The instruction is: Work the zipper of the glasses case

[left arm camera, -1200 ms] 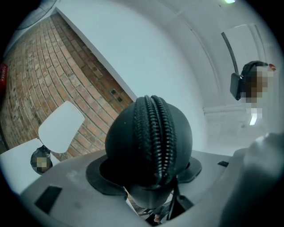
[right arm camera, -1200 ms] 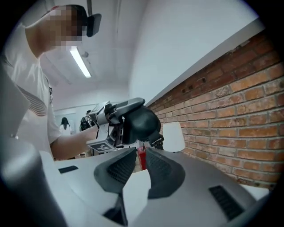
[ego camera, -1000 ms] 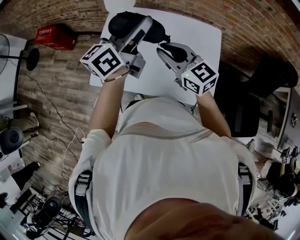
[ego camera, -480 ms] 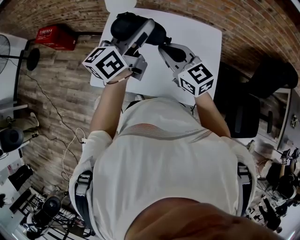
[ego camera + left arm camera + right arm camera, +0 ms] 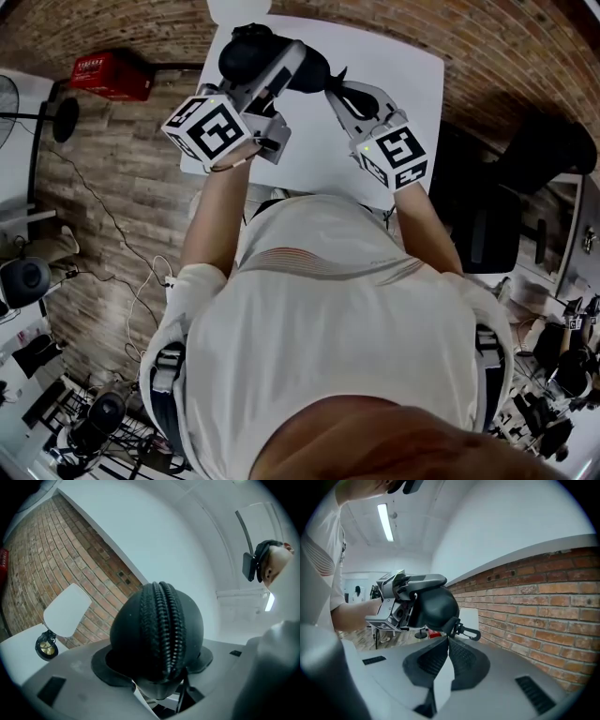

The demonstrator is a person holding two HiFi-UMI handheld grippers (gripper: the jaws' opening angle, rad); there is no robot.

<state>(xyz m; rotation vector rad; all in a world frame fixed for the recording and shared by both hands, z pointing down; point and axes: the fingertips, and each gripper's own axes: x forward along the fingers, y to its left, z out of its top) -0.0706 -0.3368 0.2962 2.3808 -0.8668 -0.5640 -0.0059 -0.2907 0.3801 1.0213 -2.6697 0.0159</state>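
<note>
The black glasses case [image 5: 251, 49] is held up over the white table [image 5: 403, 66]. My left gripper [image 5: 274, 64] is shut on it across its body. In the left gripper view the case [image 5: 159, 625] fills the space between the pads, with its closed zipper [image 5: 166, 620] running down the middle. My right gripper [image 5: 330, 82] meets the case's right end. In the right gripper view its jaws are shut, [image 5: 447, 639] pinching the zipper pull under the case [image 5: 436, 607], beside a black clip [image 5: 468, 632]. The left gripper [image 5: 401, 597] shows behind.
A red box [image 5: 112, 73] and a fan stand [image 5: 56, 117] sit on the wooden floor at left. A black chair [image 5: 525, 164] stands at right. A white chair [image 5: 65, 611] and a brick wall [image 5: 553, 588] lie beyond the table. A small round object [image 5: 46, 645] rests on the table.
My right gripper has moved up to the case's end and its jaws have closed on the pull. The left gripper with the case has shifted only slightly.
</note>
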